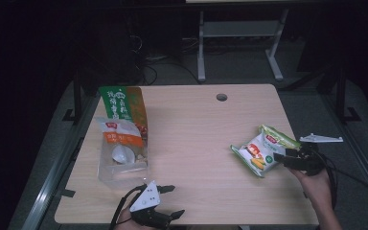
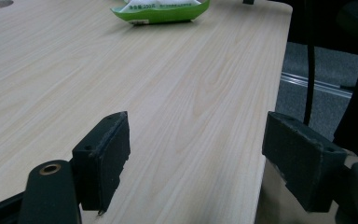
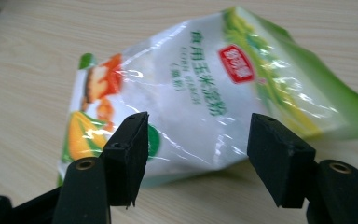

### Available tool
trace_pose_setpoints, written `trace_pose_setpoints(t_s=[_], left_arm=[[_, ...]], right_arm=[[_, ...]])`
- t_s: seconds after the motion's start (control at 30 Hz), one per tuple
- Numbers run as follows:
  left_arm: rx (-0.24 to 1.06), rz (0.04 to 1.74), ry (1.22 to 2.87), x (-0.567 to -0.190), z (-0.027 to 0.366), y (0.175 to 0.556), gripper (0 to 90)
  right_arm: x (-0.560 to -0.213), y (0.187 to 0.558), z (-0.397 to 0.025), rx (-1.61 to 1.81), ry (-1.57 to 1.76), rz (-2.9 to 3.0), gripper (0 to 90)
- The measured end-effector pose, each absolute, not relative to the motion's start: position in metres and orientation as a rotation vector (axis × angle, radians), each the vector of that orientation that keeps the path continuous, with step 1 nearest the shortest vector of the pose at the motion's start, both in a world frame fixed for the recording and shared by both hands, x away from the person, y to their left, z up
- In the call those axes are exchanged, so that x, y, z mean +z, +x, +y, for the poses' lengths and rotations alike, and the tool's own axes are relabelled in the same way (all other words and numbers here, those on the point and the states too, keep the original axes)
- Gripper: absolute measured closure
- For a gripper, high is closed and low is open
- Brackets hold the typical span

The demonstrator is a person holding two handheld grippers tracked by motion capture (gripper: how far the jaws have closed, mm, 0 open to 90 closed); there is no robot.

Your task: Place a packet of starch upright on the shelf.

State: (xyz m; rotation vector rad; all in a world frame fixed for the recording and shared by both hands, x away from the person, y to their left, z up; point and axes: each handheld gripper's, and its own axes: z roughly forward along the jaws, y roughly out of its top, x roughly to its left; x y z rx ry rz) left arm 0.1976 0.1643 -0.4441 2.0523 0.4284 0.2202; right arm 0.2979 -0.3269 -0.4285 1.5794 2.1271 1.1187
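A white and green pouch of corn starch lies at the table's right side, with a corn picture on its near corner. My right gripper is open at the pouch's near right edge. In the right gripper view the pouch lies just beyond the gripper, its lower edge between the two spread jaws, and neither pad presses it. My left gripper is open and holds nothing low over the table's front edge. In the left gripper view the gripper points across bare wood towards the pouch.
At the table's left lie a green and orange bag, a white and orange bag and a clear plastic pack, overlapping in a row. A cable hole is at the back. The table's edge runs close by the left gripper.
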Motion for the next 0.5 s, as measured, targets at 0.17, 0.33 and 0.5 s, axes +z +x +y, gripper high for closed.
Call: trace_pose_setpoints(t_s=[0.17, 0.33, 0.5], left_arm=[[0.22, 0.429, 2.045, -0.445, 0.164, 0.198, 23.1], [0.22, 0.429, 2.043, -0.446, 0.163, 0.198, 23.1], [0.213, 0.434, 2.046, -0.446, 0.163, 0.198, 23.0]], right_arm=[[-0.435, 0.292, -0.339, 1.107, 1.648, 2.082, 35.5], [-0.442, 0.291, -0.348, 1.132, 1.717, 2.048, 33.8], [-0.447, 0.297, -0.349, 1.162, 1.739, 2.028, 33.6]])
